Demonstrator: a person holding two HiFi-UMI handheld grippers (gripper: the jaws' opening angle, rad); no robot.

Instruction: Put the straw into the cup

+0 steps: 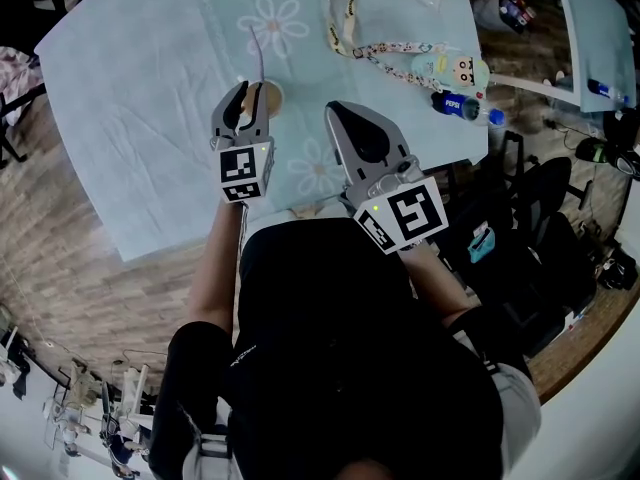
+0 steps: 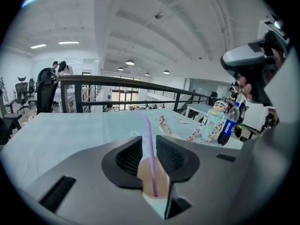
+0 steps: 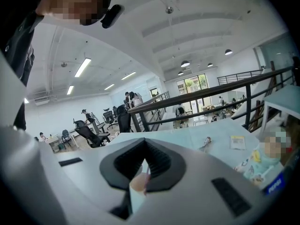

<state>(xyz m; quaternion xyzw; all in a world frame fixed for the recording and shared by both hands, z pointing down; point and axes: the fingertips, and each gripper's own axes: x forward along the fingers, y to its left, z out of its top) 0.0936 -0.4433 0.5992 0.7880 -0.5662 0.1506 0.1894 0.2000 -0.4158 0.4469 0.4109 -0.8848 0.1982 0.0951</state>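
Narrowly parted, the jaws of the left gripper (image 2: 149, 146) stand with a slim gap between their ribbed black pads and have hold of nothing. In the left gripper view the straw (image 2: 146, 130) rises through that gap with room on either side. It is thin, pale purple and leans slightly to the left. Its lower end is in the cup (image 2: 144, 175), which shows pale brown at its mouth above a white wall. The cup sits low in the gap and is wider than it.

In the head view the left gripper (image 1: 245, 93) is over the cup (image 1: 271, 98), which peeks out at the gripper's right side. The cup rests on the tabletop (image 1: 150, 88), which is covered by a light blue cloth printed with daisies. The straw (image 1: 257, 53) stands out of it, pointing away from the person.

The jaws of the right gripper (image 1: 337, 108) meet at their tips and hold nothing. This gripper is just to the right of the cup and apart from it. In the right gripper view the pads of the right gripper (image 3: 143, 142) close into a peak, and the cup (image 3: 136, 185) shows below them.

Farther along the tabletop lie a patterned lanyard (image 1: 380, 50), a cartoon-figure container (image 1: 450, 68) and a small Pepsi bottle (image 1: 465, 108) near the edge.
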